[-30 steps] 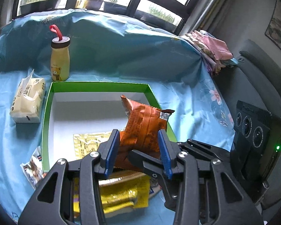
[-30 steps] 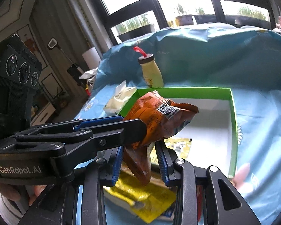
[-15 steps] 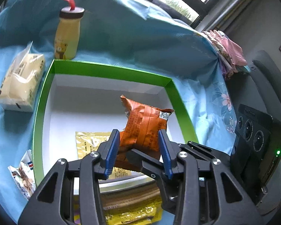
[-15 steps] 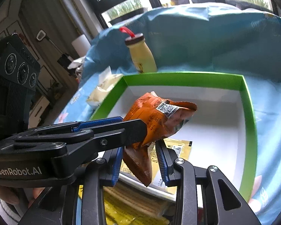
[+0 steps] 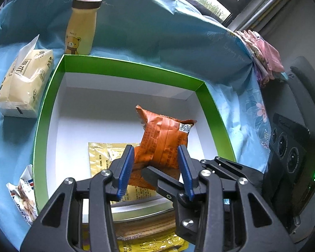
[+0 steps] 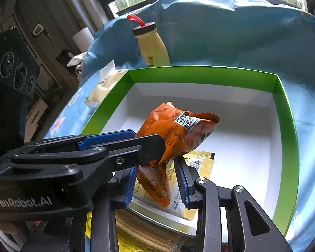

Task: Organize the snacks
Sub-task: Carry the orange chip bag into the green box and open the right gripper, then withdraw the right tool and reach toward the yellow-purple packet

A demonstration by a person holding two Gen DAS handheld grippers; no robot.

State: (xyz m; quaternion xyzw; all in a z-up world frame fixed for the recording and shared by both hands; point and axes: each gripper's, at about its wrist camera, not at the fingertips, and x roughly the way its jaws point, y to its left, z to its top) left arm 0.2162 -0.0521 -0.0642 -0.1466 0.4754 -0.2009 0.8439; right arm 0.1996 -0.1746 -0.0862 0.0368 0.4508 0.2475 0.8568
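Progress: one gold sachet [image 5: 107, 157] is already laid flat on the white floor of the green-rimmed box [image 5: 46, 113]. An orange snack packet [image 5: 164, 140] is held above the box interior, not yet set down. More packets remain outside, at 6 and 8 o'clock of the box in the left wrist view.

Left gripper [image 5: 155, 168]: narrowly open, clamped on the packet's middle. Right gripper [image 6: 157, 180]: narrowly open, pinching the packet's lower end.
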